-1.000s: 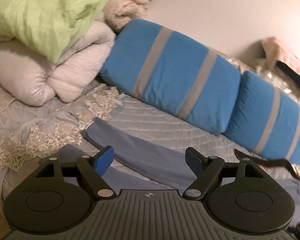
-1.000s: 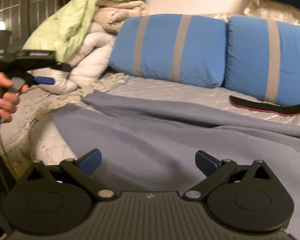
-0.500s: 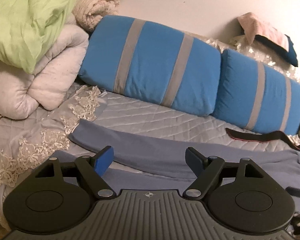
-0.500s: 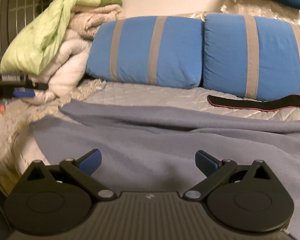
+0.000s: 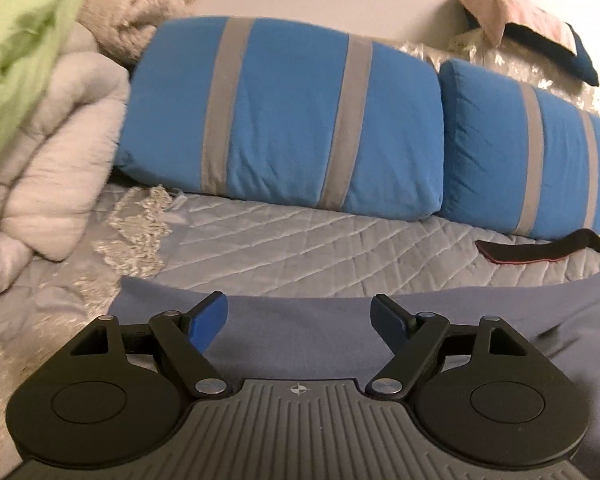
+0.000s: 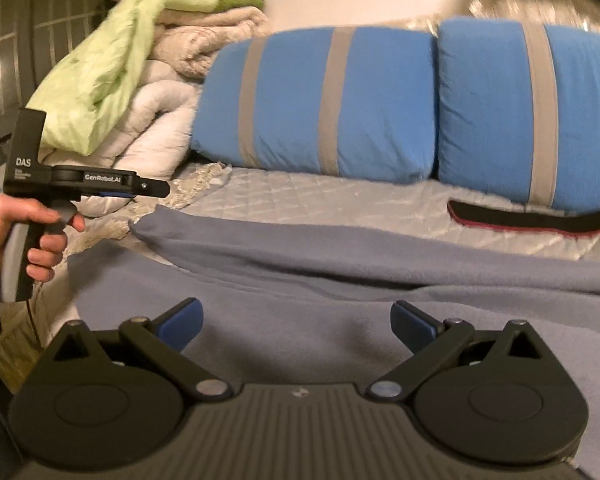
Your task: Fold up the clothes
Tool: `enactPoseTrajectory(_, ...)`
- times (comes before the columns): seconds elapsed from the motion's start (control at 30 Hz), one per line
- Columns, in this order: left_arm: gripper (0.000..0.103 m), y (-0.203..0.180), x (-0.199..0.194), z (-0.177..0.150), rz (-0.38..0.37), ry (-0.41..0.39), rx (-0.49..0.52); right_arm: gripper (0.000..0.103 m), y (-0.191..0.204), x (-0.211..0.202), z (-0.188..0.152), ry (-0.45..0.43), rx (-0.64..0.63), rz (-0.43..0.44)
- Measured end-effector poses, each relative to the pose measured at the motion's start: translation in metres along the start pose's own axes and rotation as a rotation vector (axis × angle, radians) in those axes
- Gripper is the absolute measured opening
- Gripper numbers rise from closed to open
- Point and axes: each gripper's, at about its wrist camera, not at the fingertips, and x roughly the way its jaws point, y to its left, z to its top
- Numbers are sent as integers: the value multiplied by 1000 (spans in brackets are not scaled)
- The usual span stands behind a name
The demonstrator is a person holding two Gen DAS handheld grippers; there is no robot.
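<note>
fabric fills the near part of both views: a grey-blue garment (image 6: 340,280) lies spread over the quilted bed cover (image 5: 320,248), with one long folded strip (image 6: 260,240) of it running across the bed from the left edge toward the right, its blunt end near the lace trim (image 5: 136,224) of the cover. the rest of the garment lies nearer, reaching the near edge of the bed and passing under both tools.

the left gripper (image 5: 299,316) hovers over the near part of the garment, released, its blue-padded fingers (image 5: 208,320) spread wide with nothing between them. the right gripper (image 6: 296,320) is likewise released and empty above the cloth, fingers (image 6: 180,320) wide apart. whether either one touches the cloth cannot be told. in the right wrist view the left gripper appears from the side at the bed's left edge, held by the person's left hand (image 6: 24,232) around its handle.

along the far edge of the bed two blue pillows with grey stripes (image 5: 284,116) lean against the wall, side by side and touching. at the far left corner stands a pile of bedding (image 6: 148,80), white and beige with a light green quilt (image 6: 100,60) draped on top. a black strap with a red edge (image 5: 540,250) lies on the cover just before the right pillow, apart from the garment.
</note>
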Motion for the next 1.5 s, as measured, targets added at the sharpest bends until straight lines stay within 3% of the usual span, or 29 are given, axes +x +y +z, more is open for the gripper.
enactPoseTrajectory(0.13,78,10,26,10,11,22,39,103,-12,15,3,17,11,22)
enactPoseTrajectory(0.5,78,32,74,13,157,121,126,103,-21,39,1,66,-36,129)
enactPoseTrajectory(0.77,78,22,67,27,97,96,82,103,-10,48,-10,107,-116,135)
enactPoseTrajectory(1.03,78,12,71,29,90,105,91,103,-6,49,-16,125,-138,99)
enactPoseTrajectory(1.3,78,11,85,10,85,150,193,103,-4,50,-15,124,-129,69)
enactPoseTrajectory(1.5,78,16,98,3,5,162,274,103,-2,48,-13,124,-134,55)
